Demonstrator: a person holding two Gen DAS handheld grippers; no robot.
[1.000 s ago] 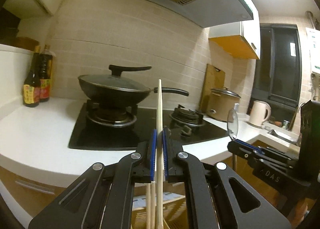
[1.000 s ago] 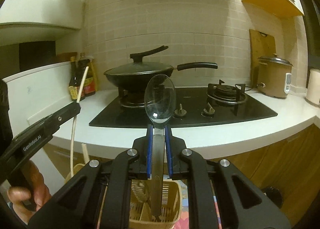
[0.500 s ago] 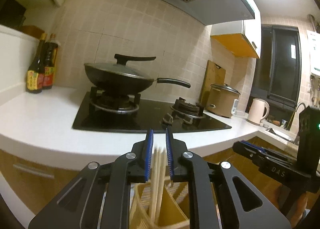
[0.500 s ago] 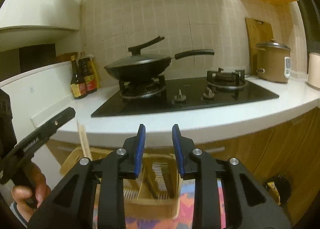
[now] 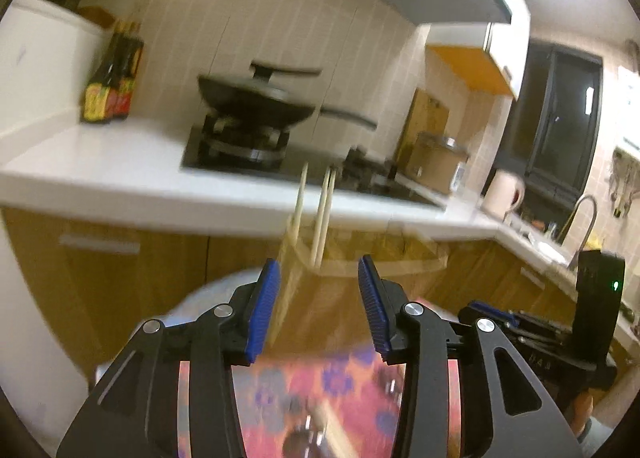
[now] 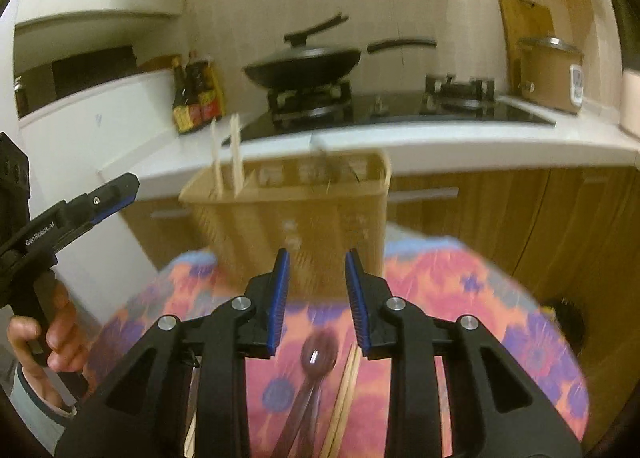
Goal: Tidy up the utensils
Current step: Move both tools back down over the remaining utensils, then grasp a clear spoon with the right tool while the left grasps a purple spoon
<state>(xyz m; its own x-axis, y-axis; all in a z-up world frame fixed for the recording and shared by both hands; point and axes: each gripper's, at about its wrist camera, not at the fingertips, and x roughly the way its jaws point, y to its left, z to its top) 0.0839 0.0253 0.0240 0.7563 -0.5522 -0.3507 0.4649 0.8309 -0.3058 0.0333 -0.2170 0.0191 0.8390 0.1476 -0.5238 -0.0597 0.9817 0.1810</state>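
A tan slatted utensil basket (image 6: 288, 210) stands on a flowered cloth (image 6: 460, 298); it also shows, blurred, in the left wrist view (image 5: 360, 290). Wooden chopsticks (image 6: 226, 154) stand upright in its left compartment, also in the left wrist view (image 5: 320, 214). A metal spoon (image 6: 316, 354) and loose chopsticks (image 6: 344, 386) lie on the cloth below my right gripper (image 6: 314, 298), which is open and empty. My left gripper (image 5: 318, 310) is open and empty just short of the basket. It appears at the left of the right wrist view (image 6: 112, 194).
Behind the basket runs a white counter (image 6: 440, 138) with a black hob, a lidded wok (image 6: 304, 62), sauce bottles (image 6: 196, 98) and a rice cooker (image 6: 550, 74). Wooden cabinet fronts (image 6: 520, 226) are below. A kettle (image 5: 502, 194) and sink tap (image 5: 580, 214) are at the right.
Both grippers let go of their utensils, the chopstick and the spoon, over the basket, opened wide and pulled back and down. The views now tilt toward the cloth.
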